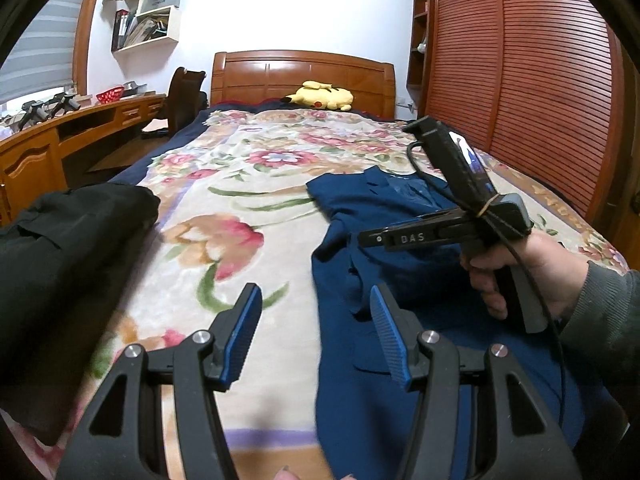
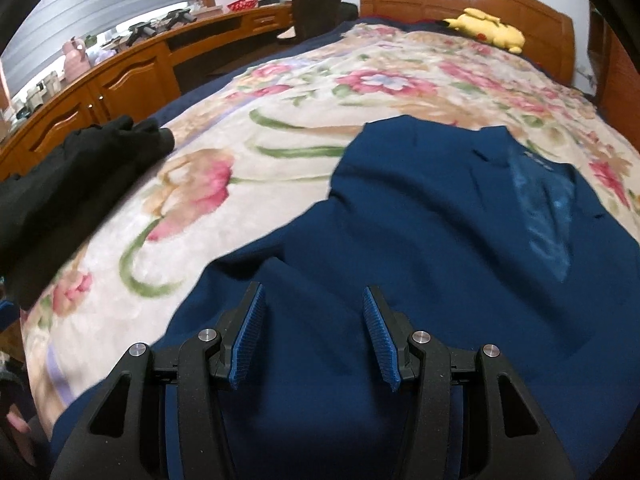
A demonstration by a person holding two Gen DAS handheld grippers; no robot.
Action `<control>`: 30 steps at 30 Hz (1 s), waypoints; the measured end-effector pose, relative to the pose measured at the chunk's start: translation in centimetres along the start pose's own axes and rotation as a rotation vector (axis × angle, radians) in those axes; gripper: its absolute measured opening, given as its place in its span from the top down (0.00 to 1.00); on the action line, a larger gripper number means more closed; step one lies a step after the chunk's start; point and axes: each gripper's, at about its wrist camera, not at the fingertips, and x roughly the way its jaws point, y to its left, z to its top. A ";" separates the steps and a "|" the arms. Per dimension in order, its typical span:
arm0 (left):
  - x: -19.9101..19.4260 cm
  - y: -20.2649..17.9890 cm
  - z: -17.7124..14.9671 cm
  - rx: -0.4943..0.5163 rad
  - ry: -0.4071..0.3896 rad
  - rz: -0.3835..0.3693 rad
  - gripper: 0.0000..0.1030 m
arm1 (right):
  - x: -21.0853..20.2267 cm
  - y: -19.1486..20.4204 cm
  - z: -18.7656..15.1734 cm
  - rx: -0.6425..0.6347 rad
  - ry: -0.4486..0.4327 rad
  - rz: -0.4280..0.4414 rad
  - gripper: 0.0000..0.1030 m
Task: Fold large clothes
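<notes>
A dark blue jacket lies spread on the flowered bed cover, collar toward the headboard, shiny lining showing at the neck. My right gripper hovers over the jacket's lower part, jaws apart, nothing between the blue pads. In the left wrist view the jacket lies to the right, and my left gripper stands open above its left edge, over the bed cover. The right gripper's body, held in a hand, hangs above the jacket there; its fingertips do not show.
A black garment lies bunched on the bed's left edge, also seen as black cloth. A yellow plush toy rests by the wooden headboard. A wooden desk runs along the left; a slatted wardrobe stands right.
</notes>
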 end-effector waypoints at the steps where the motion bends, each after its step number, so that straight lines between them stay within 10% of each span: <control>1: -0.1 0.1 0.0 -0.002 -0.001 0.002 0.46 | 0.3 0.2 0.1 -0.007 0.001 0.002 0.50; 5: -0.2 0.4 -0.1 -0.006 0.000 0.007 0.46 | 1.9 1.1 0.5 -0.020 0.032 -0.005 0.51; 10: -0.5 0.4 -0.1 0.001 -0.008 0.005 0.46 | 2.2 2.4 0.2 -0.079 0.042 -0.022 0.95; 30: -3.9 -0.5 -0.6 0.000 -0.045 -0.029 0.46 | -14.2 5.6 -10.5 -0.064 -0.099 0.021 0.98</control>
